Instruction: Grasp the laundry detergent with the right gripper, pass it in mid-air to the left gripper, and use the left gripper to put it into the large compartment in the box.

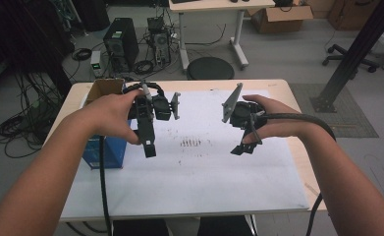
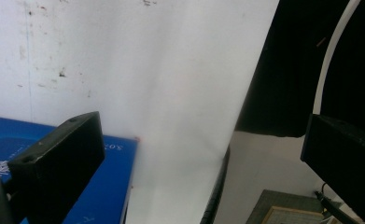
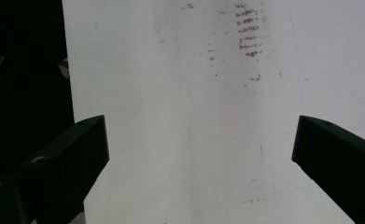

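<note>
While hovering over the white sheet point(image 1: 199, 167) up in the high view: left gripper point(image 1: 149, 147) beside the blue box point(image 1: 105, 152), right gripper point(image 1: 243, 146) well apart, nothing held. Left gripper view: jaws spread wide, empty, blue box at lower left. Right gripper view: jaws gaping too, above stained sheet, nothing between.

Grey floor point(image 1: 288, 54), tangled cables point(image 1: 17, 128), second desk point(image 1: 214, 6), cardboard box point(image 1: 280, 17)
</note>
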A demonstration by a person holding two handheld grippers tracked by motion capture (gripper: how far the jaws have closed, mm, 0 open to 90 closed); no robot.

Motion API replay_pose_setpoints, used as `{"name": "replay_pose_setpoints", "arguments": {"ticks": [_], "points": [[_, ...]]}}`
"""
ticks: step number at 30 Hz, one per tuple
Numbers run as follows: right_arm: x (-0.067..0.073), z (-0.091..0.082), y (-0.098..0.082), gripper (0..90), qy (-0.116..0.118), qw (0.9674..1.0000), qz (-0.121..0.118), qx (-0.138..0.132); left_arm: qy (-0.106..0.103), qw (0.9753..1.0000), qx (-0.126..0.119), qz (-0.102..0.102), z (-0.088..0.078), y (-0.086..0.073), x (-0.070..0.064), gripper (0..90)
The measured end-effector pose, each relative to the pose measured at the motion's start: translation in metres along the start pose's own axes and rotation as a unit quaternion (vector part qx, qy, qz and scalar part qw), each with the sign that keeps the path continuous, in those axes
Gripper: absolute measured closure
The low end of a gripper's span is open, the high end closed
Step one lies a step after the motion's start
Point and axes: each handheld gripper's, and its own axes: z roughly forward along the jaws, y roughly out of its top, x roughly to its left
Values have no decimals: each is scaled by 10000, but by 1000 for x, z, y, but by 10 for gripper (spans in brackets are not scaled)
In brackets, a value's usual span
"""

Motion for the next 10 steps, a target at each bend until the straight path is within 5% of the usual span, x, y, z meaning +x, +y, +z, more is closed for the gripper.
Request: {"name": "replay_pose_setpoints", "arguments": {"ticks": [10], "points": [[1, 3, -6, 40, 0, 10000, 55, 3, 18, 10000, -49, 32, 0, 2, 1, 2]]}}
